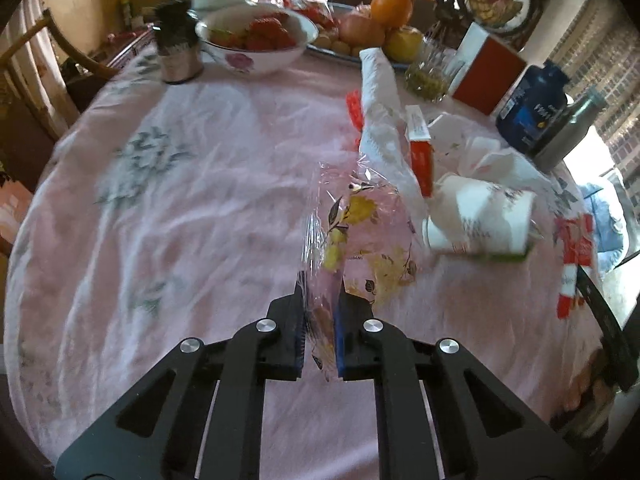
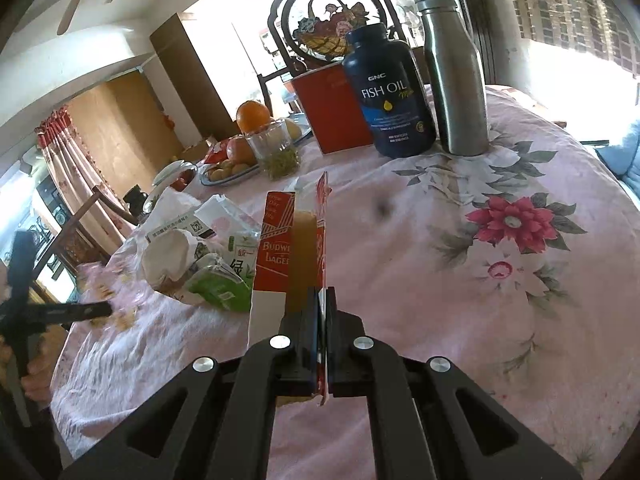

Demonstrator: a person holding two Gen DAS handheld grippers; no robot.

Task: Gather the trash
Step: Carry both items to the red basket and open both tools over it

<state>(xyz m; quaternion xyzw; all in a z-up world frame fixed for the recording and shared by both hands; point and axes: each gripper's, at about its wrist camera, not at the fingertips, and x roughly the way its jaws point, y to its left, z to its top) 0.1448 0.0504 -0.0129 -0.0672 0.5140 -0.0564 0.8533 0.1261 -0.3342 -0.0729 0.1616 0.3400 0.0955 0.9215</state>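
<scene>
Pink flowered tablecloth (image 1: 180,220) carries the litter; left gripper (image 1: 320,300) is closed on the clear printed cellophane wrapper (image 1: 360,240), which stretches toward upper right, where crushed paper cups (image 1: 480,216) lie. Right gripper (image 2: 323,300) pinches the red beer carton (image 2: 276,252).

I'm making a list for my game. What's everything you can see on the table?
wrapper: 1, clear with yellow leaves, in left gripper
beer carton: 1, red-white, in right gripper
paper cup: 1, white, lying in the trash pile
bowl: 1, white, far side
orange: 1, atop the fruit plate
fish oil bottle: 1, dark blue
flask: 1, steel, beside it
left gripper: black, shut
right gripper: black, shut
</scene>
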